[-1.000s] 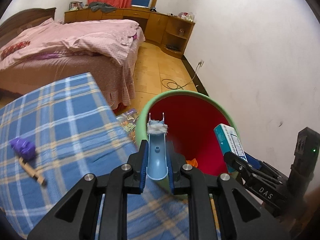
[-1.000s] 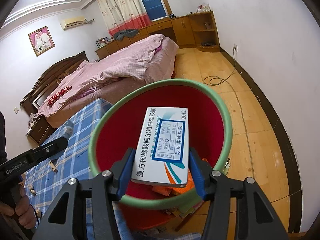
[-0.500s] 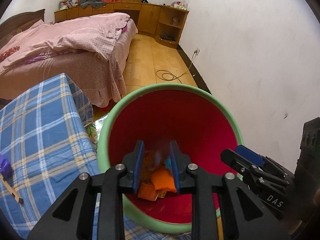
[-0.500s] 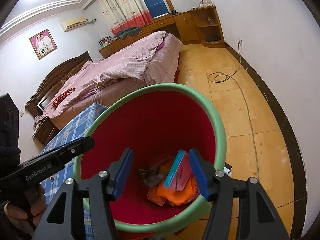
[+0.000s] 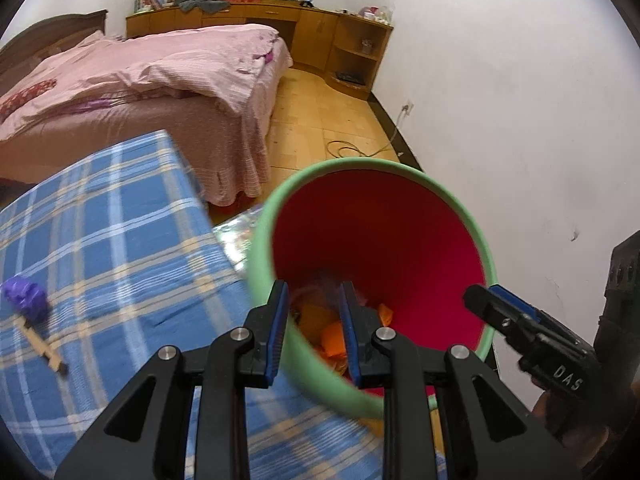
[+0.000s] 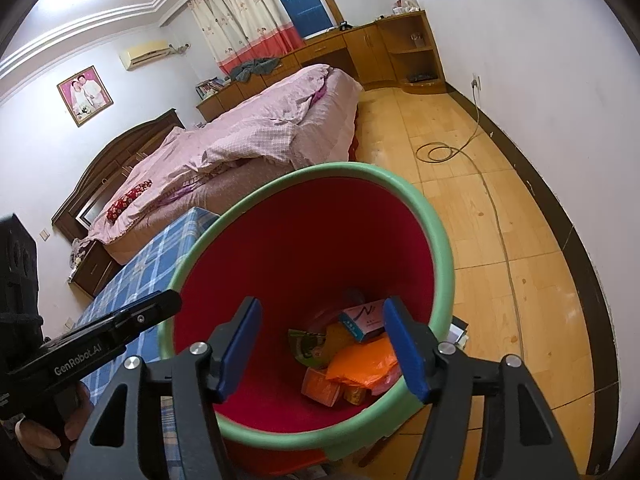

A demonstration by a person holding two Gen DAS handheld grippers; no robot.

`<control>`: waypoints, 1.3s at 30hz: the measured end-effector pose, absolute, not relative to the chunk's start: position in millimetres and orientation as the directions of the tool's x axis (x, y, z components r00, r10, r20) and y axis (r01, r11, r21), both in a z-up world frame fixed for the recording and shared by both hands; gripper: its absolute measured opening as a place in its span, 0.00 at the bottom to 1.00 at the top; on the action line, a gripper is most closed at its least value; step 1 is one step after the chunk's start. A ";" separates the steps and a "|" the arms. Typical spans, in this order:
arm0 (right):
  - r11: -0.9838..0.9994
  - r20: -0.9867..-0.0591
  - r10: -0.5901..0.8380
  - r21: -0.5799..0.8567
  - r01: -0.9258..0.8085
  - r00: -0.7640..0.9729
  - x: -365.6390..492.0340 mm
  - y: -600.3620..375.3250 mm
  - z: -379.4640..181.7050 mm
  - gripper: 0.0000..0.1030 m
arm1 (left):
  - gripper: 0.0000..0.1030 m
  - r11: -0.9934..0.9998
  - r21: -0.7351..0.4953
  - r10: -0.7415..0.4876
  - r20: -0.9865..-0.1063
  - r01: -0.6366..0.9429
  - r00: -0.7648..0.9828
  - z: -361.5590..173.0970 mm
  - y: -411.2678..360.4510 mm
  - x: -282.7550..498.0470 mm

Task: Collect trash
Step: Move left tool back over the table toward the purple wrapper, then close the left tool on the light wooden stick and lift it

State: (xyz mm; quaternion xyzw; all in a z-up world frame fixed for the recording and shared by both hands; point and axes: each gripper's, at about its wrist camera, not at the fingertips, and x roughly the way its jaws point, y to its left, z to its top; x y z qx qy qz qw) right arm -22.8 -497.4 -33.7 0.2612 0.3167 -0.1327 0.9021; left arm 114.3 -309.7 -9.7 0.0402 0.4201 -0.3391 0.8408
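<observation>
A red bin with a green rim (image 5: 372, 168) (image 6: 440, 240) stands beside the blue plaid table (image 5: 100, 240). In it lie an orange wrapper (image 6: 364, 364), a white and blue medicine box (image 6: 362, 318) and other scraps. My left gripper (image 5: 312, 312) is open and empty over the bin's near rim. My right gripper (image 6: 320, 332) is open and empty above the bin's mouth; it also shows in the left wrist view (image 5: 496, 308). A purple crumpled scrap (image 5: 26, 294) and a wooden stick (image 5: 42, 346) lie on the table at the left.
A bed with a pink cover (image 5: 160, 76) (image 6: 256, 136) stands behind the table. Wooden cabinets (image 5: 352, 52) line the far wall. A cable (image 6: 440, 152) lies coiled on the wooden floor by the white wall. Printed paper (image 5: 236, 240) lies under the bin's left side.
My left gripper opened and dropped the blue piece into the bin, then drew back toward the table. My right gripper opened and the medicine box fell into the bin.
</observation>
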 end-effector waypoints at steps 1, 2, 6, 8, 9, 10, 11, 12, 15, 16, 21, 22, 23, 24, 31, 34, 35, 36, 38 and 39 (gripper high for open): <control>0.828 -0.640 -0.073 0.389 0.404 0.765 -21.5 -494.6 -32.4 0.65 | 0.24 0.774 -0.218 -0.532 -0.733 0.594 0.424 -9.9 -303.5 115.3; 0.829 -0.638 -0.072 0.389 0.401 0.767 -21.9 -490.6 -30.8 0.65 | 0.24 0.783 -0.219 -0.526 -0.733 0.583 0.431 -10.3 -296.8 117.0; 0.834 -0.631 -0.078 0.383 0.398 0.772 -21.8 -476.1 -26.1 0.66 | 0.24 0.819 -0.217 -0.488 -0.749 0.531 0.448 -17.2 -270.5 125.9; 0.833 -0.631 -0.072 0.388 0.394 0.773 -20.1 -470.0 -24.4 0.66 | 0.24 0.835 -0.220 -0.472 -0.758 0.505 0.450 -21.5 -258.8 130.8; 0.834 -0.632 -0.068 0.388 0.392 0.772 -19.5 -466.2 -23.9 0.66 | 0.24 0.843 -0.223 -0.465 -0.761 0.490 0.453 -24.1 -251.8 132.8; 0.835 -0.633 -0.067 0.387 0.390 0.771 -19.0 -462.3 -23.3 0.66 | 0.24 0.851 -0.224 -0.456 -0.764 0.475 0.456 -26.7 -244.7 134.7; 0.837 -0.633 -0.067 0.385 0.389 0.771 -19.0 -459.1 -22.9 0.66 | 0.24 0.860 -0.223 -0.445 -0.768 0.459 0.460 -29.1 -238.4 136.3; 0.839 -0.633 -0.067 0.383 0.387 0.771 -19.3 -454.8 -22.1 0.66 | 0.24 0.868 -0.220 -0.433 -0.773 0.445 0.463 -31.7 -232.9 137.6; 0.844 -0.632 -0.062 0.380 0.379 0.772 -19.7 -445.2 -20.2 0.66 | 0.24 0.892 -0.205 -0.394 -0.790 0.403 0.470 -38.7 -218.0 144.5; 0.846 -0.632 -0.061 0.378 0.377 0.772 -19.7 -442.4 -19.4 0.66 | 0.24 0.898 -0.203 -0.384 -0.793 0.389 0.472 -40.6 -212.9 146.5; 0.851 -0.627 -0.061 0.374 0.369 0.777 -22.0 -432.5 -15.0 0.66 | 0.24 0.910 -0.234 -0.379 -0.803 0.341 0.460 -47.8 -186.3 153.2; 0.852 -0.626 -0.061 0.373 0.367 0.778 -22.3 -431.1 -14.0 0.66 | 0.24 0.915 -0.228 -0.369 -0.807 0.333 0.461 -48.2 -182.5 154.3; 0.853 -0.625 -0.062 0.372 0.366 0.778 -23.0 -430.1 -13.5 0.66 | 0.24 0.919 -0.219 -0.359 -0.808 0.327 0.467 -48.0 -178.1 154.5; 0.854 -0.623 -0.063 0.370 0.365 0.779 -23.6 -428.3 -12.2 0.66 | 0.24 0.923 -0.211 -0.349 -0.810 0.321 0.471 -47.7 -173.8 154.8; 0.856 -0.612 -0.064 0.373 0.359 0.788 -25.3 -418.0 -7.5 0.66 | 0.24 0.940 -0.200 -0.317 -0.813 0.276 0.488 -47.0 -139.6 151.9; 0.858 -0.611 -0.057 0.374 0.352 0.789 -24.9 -412.6 -8.0 0.66 | 0.24 0.942 -0.199 -0.312 -0.815 0.270 0.489 -45.8 -128.4 150.0; 0.861 -0.610 -0.058 0.371 0.349 0.790 -24.4 -410.0 -7.6 0.66 | 0.24 0.943 -0.198 -0.310 -0.814 0.268 0.491 -44.8 -125.4 150.0; 0.862 -0.609 -0.058 0.369 0.348 0.791 -23.7 -408.2 -7.2 0.66 | 0.24 0.943 -0.197 -0.309 -0.813 0.267 0.493 -43.9 -123.2 149.8; 0.863 -0.610 -0.056 0.368 0.345 0.790 -22.0 -404.5 -7.5 0.66 | 0.24 0.945 -0.193 -0.305 -0.809 0.263 0.502 -41.1 -116.5 148.7; 0.864 -0.610 -0.055 0.368 0.344 0.790 -22.0 -402.3 -7.7 0.66 | 0.24 0.947 -0.189 -0.301 -0.807 0.261 0.508 -39.7 -114.3 149.2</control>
